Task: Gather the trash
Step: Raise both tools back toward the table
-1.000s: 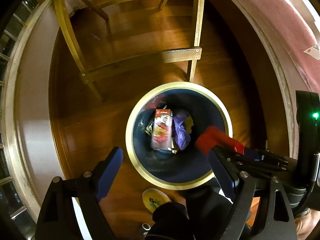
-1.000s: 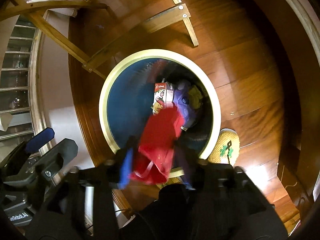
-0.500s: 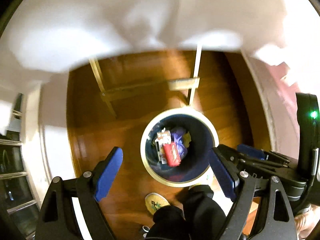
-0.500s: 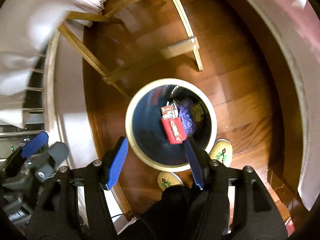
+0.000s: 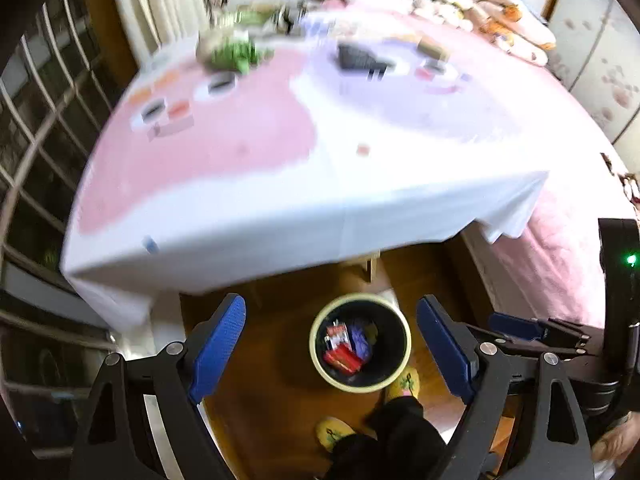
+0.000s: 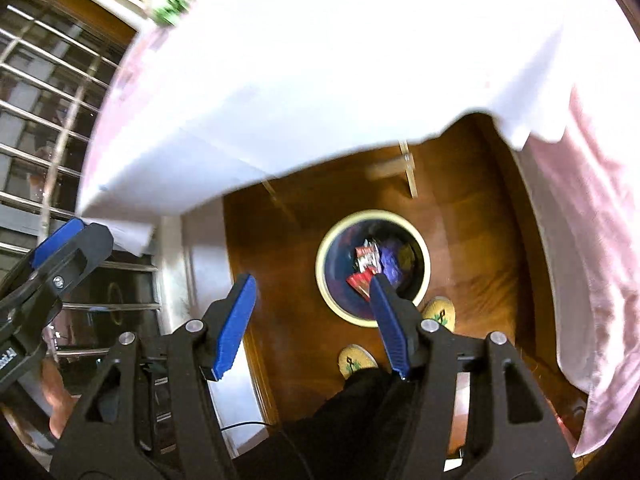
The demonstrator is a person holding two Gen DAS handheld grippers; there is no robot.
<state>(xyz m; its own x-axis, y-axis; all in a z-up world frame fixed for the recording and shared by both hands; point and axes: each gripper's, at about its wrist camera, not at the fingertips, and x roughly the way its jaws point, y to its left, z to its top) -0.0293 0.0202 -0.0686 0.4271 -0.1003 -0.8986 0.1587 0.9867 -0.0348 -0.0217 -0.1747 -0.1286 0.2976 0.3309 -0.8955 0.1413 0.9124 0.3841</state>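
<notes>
A round trash bin with a cream rim (image 5: 316, 354) (image 6: 326, 288) stands on the wooden floor below both grippers. Inside lie a red packet (image 5: 342, 358) (image 6: 358, 282), a red and white carton (image 5: 335, 334) (image 6: 366, 258) and a purple wrapper (image 5: 360, 338) (image 6: 390, 260). My left gripper (image 5: 332, 344) is open and empty, high above the bin. My right gripper (image 6: 312, 304) is open and empty, also high above it. On the table (image 5: 280, 184) lie blurred items, among them something green (image 5: 234, 54) and a dark object (image 5: 358, 60).
The table's white and pink cloth (image 6: 320, 80) hangs over the floor just beyond the bin. A pink bed (image 5: 560, 264) runs along the right. A window with bars (image 6: 44, 100) is at the left. The person's yellow slippers (image 5: 404, 382) (image 6: 356, 362) stand beside the bin.
The right gripper let go of the red packet, which now lies in the bin. Both grippers rose and tilted up, bringing the table top into view.
</notes>
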